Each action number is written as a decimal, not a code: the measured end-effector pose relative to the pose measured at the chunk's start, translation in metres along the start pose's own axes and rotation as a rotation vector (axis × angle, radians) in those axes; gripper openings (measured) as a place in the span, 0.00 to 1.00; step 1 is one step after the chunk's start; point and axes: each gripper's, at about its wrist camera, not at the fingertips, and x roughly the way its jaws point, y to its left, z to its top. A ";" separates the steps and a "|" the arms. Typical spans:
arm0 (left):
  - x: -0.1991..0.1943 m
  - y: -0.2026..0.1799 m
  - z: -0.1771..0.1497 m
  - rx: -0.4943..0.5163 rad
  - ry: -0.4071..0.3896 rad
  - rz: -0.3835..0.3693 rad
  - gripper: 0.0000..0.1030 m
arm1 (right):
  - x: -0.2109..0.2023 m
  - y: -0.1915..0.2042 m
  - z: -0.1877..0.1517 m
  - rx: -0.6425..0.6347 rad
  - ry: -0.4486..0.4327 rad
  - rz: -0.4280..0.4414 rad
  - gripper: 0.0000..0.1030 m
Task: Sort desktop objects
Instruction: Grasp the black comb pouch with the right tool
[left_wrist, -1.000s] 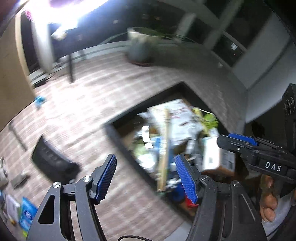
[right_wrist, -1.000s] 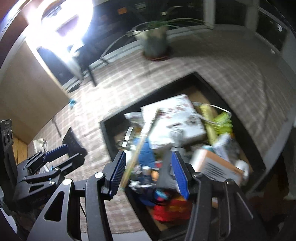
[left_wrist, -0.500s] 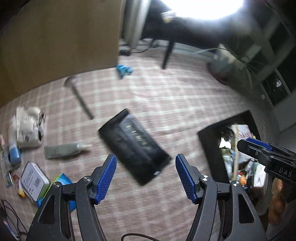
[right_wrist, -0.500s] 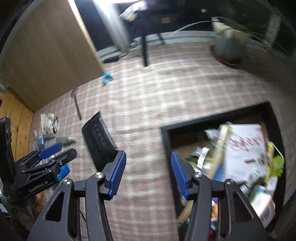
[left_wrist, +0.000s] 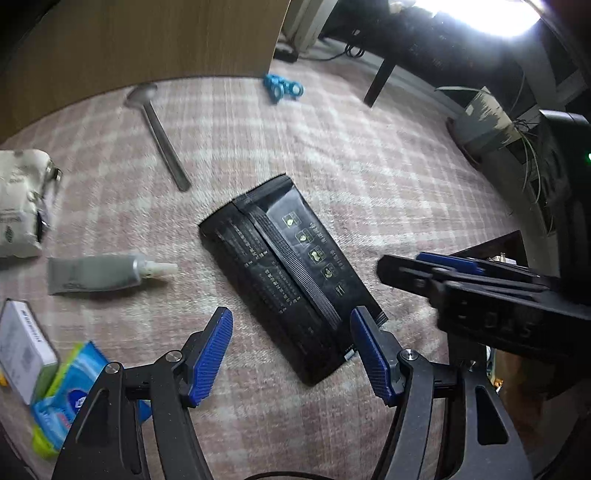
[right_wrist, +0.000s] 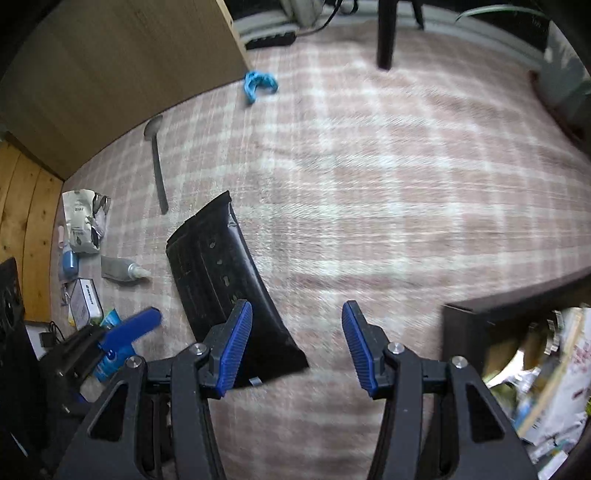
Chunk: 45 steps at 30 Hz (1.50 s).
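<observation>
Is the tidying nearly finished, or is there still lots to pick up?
Partly done: the black box already holds a pile of things. Nothing is in hand; the left gripper and right gripper are both open and empty above the black packet. Left on the rug: that packet, the spoon, the tube, the blue clip and more.

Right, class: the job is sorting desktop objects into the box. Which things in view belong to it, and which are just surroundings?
Belong to the job:
black pouch
spoon
grey tube
blue clip
white bag
tissue pack
black box

Just surroundings:
checked carpet
wooden cabinet
plant pot
</observation>
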 end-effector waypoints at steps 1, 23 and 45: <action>0.003 0.000 0.000 -0.002 0.004 -0.004 0.62 | 0.003 0.001 0.002 0.002 0.007 0.009 0.49; 0.020 -0.009 0.004 0.031 -0.019 -0.058 0.62 | 0.023 0.030 -0.007 -0.031 0.050 0.086 0.38; -0.019 -0.067 -0.011 0.199 -0.079 -0.094 0.61 | -0.040 0.001 -0.040 0.049 -0.088 0.108 0.38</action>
